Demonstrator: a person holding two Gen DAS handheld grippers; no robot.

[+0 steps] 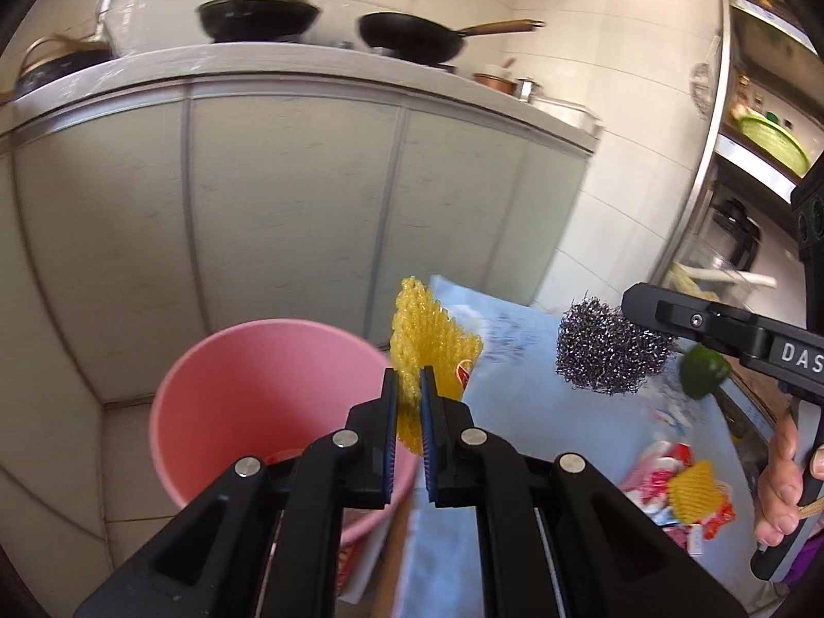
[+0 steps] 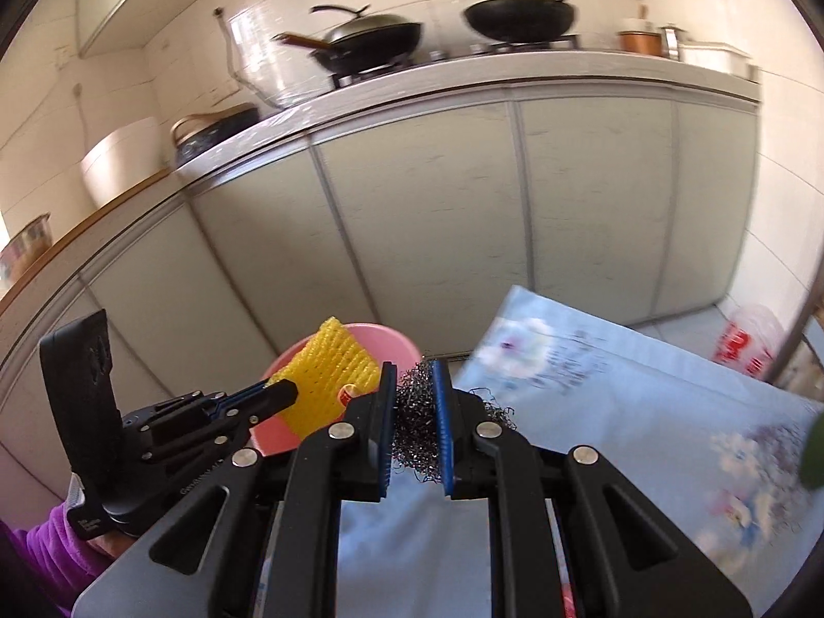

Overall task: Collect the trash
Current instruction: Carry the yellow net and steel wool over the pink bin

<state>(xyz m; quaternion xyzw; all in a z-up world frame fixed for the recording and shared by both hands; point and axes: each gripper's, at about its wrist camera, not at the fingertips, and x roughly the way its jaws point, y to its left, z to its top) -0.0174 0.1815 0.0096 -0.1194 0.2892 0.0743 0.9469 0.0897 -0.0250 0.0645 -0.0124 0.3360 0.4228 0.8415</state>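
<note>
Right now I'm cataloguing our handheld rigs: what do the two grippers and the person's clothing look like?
Both are matte black plastic: the left gripper and right gripper have angular linkage arms with round silver pivot pins and blue ribbed pads lining the jaws. The right one's side carries white lettering starting "DAS". A fuzzy purple sleeve covers the left forearm.

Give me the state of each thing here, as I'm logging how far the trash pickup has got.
left gripper: shut on yellow foam net, lifted.
right gripper: shut on steel wool scourer, lifted.
pink bucket: upright, open.
second foam net: lying on the blue cloth among wrappers.
lidded wok: covered.
</note>
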